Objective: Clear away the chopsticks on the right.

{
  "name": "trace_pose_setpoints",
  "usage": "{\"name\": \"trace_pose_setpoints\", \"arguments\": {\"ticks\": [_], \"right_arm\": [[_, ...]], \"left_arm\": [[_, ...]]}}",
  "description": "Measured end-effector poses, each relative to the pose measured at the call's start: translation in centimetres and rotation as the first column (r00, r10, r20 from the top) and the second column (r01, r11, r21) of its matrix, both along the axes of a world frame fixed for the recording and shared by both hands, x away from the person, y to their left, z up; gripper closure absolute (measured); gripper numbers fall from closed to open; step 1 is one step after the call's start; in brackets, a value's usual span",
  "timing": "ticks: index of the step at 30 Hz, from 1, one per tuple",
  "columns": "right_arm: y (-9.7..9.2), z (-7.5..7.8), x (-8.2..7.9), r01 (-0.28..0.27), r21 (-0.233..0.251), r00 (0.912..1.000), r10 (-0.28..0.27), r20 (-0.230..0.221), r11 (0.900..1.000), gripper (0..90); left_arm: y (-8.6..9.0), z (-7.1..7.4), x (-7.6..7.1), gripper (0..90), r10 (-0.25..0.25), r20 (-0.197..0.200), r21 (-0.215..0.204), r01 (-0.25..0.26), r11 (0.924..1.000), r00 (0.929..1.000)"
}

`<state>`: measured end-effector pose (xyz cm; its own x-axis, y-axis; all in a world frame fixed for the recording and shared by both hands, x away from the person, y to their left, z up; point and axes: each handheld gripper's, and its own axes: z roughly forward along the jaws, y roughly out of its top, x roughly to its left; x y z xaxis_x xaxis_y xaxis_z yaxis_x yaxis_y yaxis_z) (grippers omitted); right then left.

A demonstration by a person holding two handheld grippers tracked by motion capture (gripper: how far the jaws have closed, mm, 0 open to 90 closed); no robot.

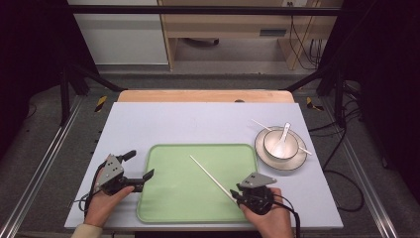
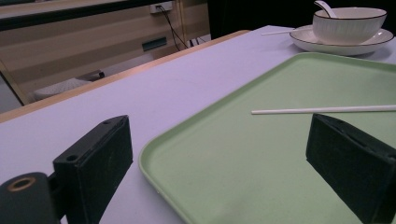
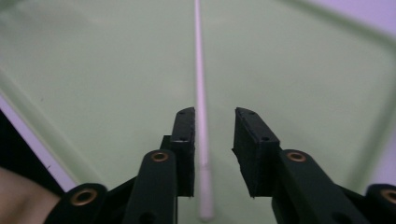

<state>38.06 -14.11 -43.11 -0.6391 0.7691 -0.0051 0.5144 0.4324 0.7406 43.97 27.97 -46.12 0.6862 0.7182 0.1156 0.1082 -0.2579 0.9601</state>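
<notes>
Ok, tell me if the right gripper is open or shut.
Open: the right gripper has a gap between its pads, with the white chopstick lying loose between them.

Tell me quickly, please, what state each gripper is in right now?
Left gripper: open, holding nothing, at the green tray's left edge.
Right gripper: open, chopstick lying between its jaws on the tray, not clamped.

Grey floor [image 1: 44, 148], wooden cabinet [image 1: 223, 25], dark surroundings.

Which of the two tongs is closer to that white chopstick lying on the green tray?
Right. The right tongs straddle the white chopstick at its near end, jaws open. The left tongs hover at the green tray's left edge, well away.
</notes>
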Motion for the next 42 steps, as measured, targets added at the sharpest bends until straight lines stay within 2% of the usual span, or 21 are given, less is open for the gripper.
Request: {"name": "trace_pose_setpoints", "arguments": {"ticks": [1, 2, 3, 4, 5, 6, 8, 9, 10, 11, 15, 17, 18, 20, 22, 23, 24, 27, 34, 38, 42], "right_arm": [[0.0, 0.0, 0.0, 0.000, 0.000, 1.0000, 0.000, 0.000, 1.0000, 65.9], [-0.7, 0.8, 0.0, 0.007, 0.010, 0.9996, -0.007, 0.029, 0.9999, 64.6], [-2.3, 2.6, 0.4, 0.024, -0.021, 0.9974, -0.022, 0.068, 0.9995, 59.1], [-2.3, 2.6, 0.4, 0.024, -0.021, 0.9974, -0.022, 0.068, 0.9995, 59.1], [-3.4, 3.4, 0.6, 0.035, -0.033, 0.9942, -0.032, 0.103, 0.9988, 57.2], [-4.8, 4.5, 1.0, 0.056, -0.021, 0.9891, -0.052, 0.137, 0.9982, 55.7], [-7.1, 5.9, 1.6, 0.093, -0.005, 0.9830, -0.091, 0.159, 0.9956, 52.1], [-9.8, 7.0, 2.5, 0.139, -0.019, 0.9724, -0.133, 0.192, 0.9901, 46.7], [-9.8, 7.0, 2.5, 0.139, -0.019, 0.9724, -0.133, 0.192, 0.9901, 46.7], [-11.2, 7.3, 3.0, 0.164, -0.030, 0.9666, -0.155, 0.204, 0.9860, 44.5], [-16.2, 7.8, 5.2, 0.232, -0.073, 0.9540, -0.212, 0.212, 0.9700, 51.8], [-19.2, 6.9, 7.2, 0.262, -0.083, 0.9506, -0.243, 0.193, 0.9614, 60.2], [-19.2, 6.9, 7.2, 0.262, -0.083, 0.9506, -0.243, 0.193, 0.9614, 60.2], [-20.3, 5.6, 8.7, 0.261, -0.105, 0.9529, -0.239, 0.186, 0.9595, 65.9], [-21.3, 4.0, 10.4, 0.253, -0.120, 0.9602, -0.235, 0.152, 0.9599, 70.0], [-21.8, 2.8, 11.5, 0.242, -0.117, 0.9662, -0.229, 0.119, 0.9631, 70.8], [-21.8, 2.8, 11.5, 0.242, -0.117, 0.9662, -0.229, 0.119, 0.9631, 70.8], [-22.1, 1.5, 12.8, 0.210, -0.125, 0.9759, -0.201, 0.085, 0.9696, 70.5], [-21.8, 0.5, 13.7, 0.155, -0.142, 0.9872, -0.147, 0.060, 0.9777, 69.3], [-21.5, -0.2, 14.2, 0.131, -0.176, 0.9906, -0.121, 0.064, 0.9756, 69.3], [-21.4, -0.9, 14.6, 0.123, -0.198, 0.9923, -0.116, 0.044, 0.9725, 70.3]], "left_arm": [[0.0, 0.0, 0.0, 6.7, 0.000, -0.001, 0.000, 0.000, 1.0000, 1.0000], [0.0, 0.0, 0.0, 6.7, -0.001, -0.001, 0.002, 0.001, 1.0000, 1.0000], [0.0, 0.0, 0.0, 6.7, -0.002, 0.000, -0.001, 0.002, 1.0000, 1.0000], [-0.1, 0.0, 0.0, 6.7, -0.003, 0.000, -0.001, 0.003, 1.0000, 1.0000], [-0.1, 0.0, 0.0, 6.7, -0.005, 0.000, -0.001, 0.005, 1.0000, 1.0000], [-0.1, 0.0, 0.0, 6.7, -0.005, 0.000, 0.000, 0.005, 1.0000, 1.0000], [-0.1, 0.0, 0.0, 6.7, -0.005, -0.002, 0.002, 0.005, 1.0000, 1.0000], [-0.1, 0.0, 0.0, 6.7, -0.003, -0.003, 0.002, 0.003, 1.0000, 1.0000], [-0.1, -0.1, 0.0, 6.7, -0.003, -0.002, 0.000, 0.003, 1.0000, 1.0000], [-0.1, -0.1, 0.0, 6.7, -0.003, -0.003, 0.002, 0.003, 1.0000, 1.0000], [-0.2, -0.1, 0.0, 6.6, -0.003, -0.006, 0.006, 0.003, 1.0000, 1.0000], [-0.3, -0.2, 0.0, 6.7, -0.005, -0.008, 0.005, 0.006, 1.0000, 0.9999], [-0.4, -0.2, 0.1, 6.7, -0.006, -0.009, 0.007, 0.006, 1.0000, 0.9999], [-0.4, -0.2, 0.1, 6.7, -0.007, -0.011, 0.010, 0.007, 0.9999, 0.9999], [-0.5, -0.3, 0.1, 6.7, -0.008, -0.012, 0.010, 0.008, 0.9999, 0.9999], [-0.5, -0.3, 0.1, 6.7, -0.009, -0.013, 0.010, 0.009, 0.9999, 0.9999], [-0.4, -0.3, 0.1, 6.7, -0.009, -0.013, 0.010, 0.009, 0.9999, 0.9999], [-0.3, -0.3, 0.1, 6.7, -0.006, -0.016, 0.012, 0.006, 0.9999, 0.9999], [-0.3, -0.3, 0.1, 6.7, -0.006, -0.015, 0.009, 0.006, 0.9999, 0.9999], [-0.4, -0.4, 0.2, 6.7, -0.012, -0.017, 0.014, 0.012, 0.9998, 0.9998], [-0.4, -0.5, 0.2, 6.7, -0.011, -0.019, 0.012, 0.011, 0.9999, 0.9998]]}}
